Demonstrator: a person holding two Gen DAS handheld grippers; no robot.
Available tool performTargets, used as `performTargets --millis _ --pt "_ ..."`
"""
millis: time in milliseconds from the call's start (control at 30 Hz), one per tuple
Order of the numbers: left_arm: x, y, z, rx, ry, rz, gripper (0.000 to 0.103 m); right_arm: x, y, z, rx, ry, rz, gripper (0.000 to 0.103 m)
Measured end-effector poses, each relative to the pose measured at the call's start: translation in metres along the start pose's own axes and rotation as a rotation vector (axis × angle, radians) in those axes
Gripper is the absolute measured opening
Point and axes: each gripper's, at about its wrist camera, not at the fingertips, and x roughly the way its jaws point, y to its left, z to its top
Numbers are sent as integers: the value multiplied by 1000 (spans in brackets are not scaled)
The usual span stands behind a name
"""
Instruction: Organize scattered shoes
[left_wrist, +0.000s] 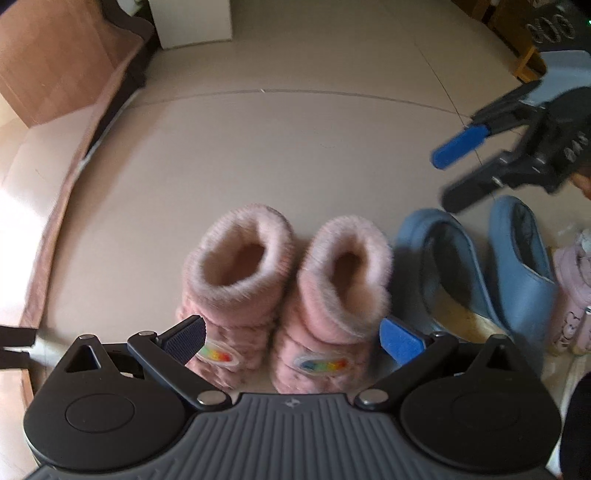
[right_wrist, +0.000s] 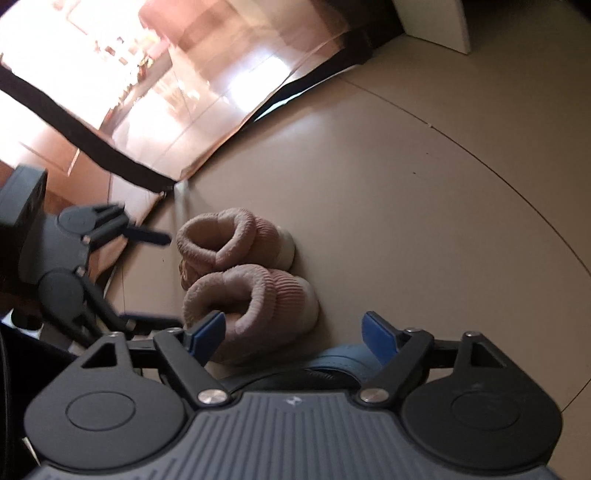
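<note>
In the left wrist view the left tongs (left_wrist: 291, 339) stand wide apart and empty above two pink fleece boots (left_wrist: 284, 295) side by side on the floor (left_wrist: 258, 147), blue slippers (left_wrist: 480, 266) just beside them. In the right wrist view the right tongs (right_wrist: 293, 334) gape empty over a blue slipper (right_wrist: 332, 360), the boots (right_wrist: 243, 273) near a glass door (right_wrist: 147, 92) at the floor's edge.
</note>
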Motion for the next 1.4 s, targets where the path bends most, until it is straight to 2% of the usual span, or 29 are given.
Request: performTargets --millis 167,233,300,333,400,533,600,700,833,1067,1167,1400 --pt "1 -19 0 45 118 -52 103 13 -32 -4 95 3 4 84" --pt "5 -28 5 143 157 -59 103 17 -43 -3 134 0 -1 85" --pt "7 -40 16 269 129 -11 103 21 -56 1 161 -31 -15 87" --pt "8 -43 20 298 114 3 103 22 -59 1 166 -44 -20 88" --pt "8 -49 30 301 64 9 103 24 -67 6 186 -91 -38 89" --pt "9 -57 50 257 -10 -18 103 30 -63 11 176 -115 -111 92" --pt "13 -65 58 239 -26 -30 103 32 -56 12 140 -106 -220 93" --pt "17 -75 66 217 -35 -43 103 30 -54 12 122 -97 -334 94" --pt "18 -89 73 177 -51 -63 103 14 -61 11 156 -120 -335 95" --pt "21 -124 92 221 -56 -29 103 -31 -80 3 213 -198 -362 99" --pt "20 -139 96 240 -54 -47 103 -47 -91 -6 254 -221 -357 99" --pt "20 -169 88 312 -20 -70 103 -80 -88 -45 277 -193 -406 99"
